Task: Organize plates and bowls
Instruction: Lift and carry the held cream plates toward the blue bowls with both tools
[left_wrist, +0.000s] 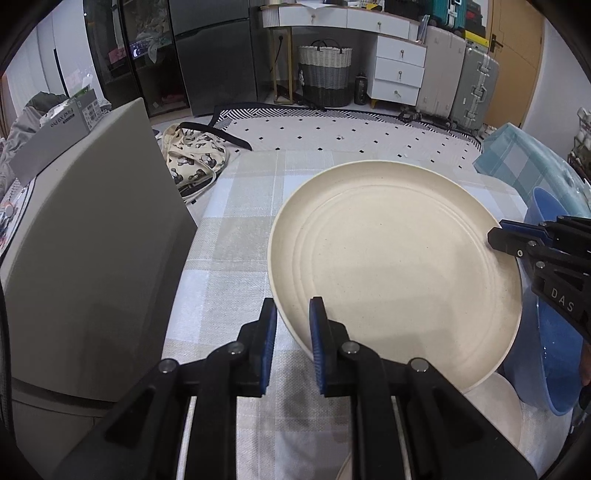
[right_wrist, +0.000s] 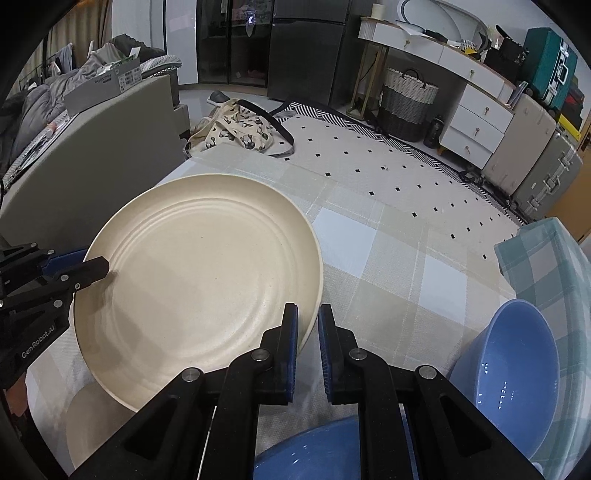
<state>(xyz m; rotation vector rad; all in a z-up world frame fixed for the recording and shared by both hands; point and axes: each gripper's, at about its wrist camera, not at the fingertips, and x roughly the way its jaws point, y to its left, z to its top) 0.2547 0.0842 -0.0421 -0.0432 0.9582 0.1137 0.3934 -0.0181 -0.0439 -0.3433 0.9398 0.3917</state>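
A large cream plate (left_wrist: 399, 258) (right_wrist: 199, 280) hangs tilted above the checked tablecloth (left_wrist: 236, 229), held at two sides. My left gripper (left_wrist: 291, 308) is shut on its near left rim, and shows in the right wrist view as a black finger lying on the plate's left edge (right_wrist: 98, 268). My right gripper (right_wrist: 308, 312) is shut on the opposite rim, reaching in from the right (left_wrist: 496, 238). Under the lifted plate lies another cream plate (right_wrist: 88, 421) (left_wrist: 491, 398). Two blue bowls (right_wrist: 517, 373) (right_wrist: 306, 450) stand to the right; one shows behind the plate (left_wrist: 554, 350).
A grey padded seat back (left_wrist: 92, 240) (right_wrist: 92, 155) rises close on the left of the table. A folded blue-green checked cloth (left_wrist: 517, 158) (right_wrist: 546, 258) lies at the right. A printed tote bag (left_wrist: 192, 162) sits on the floor beyond the table.
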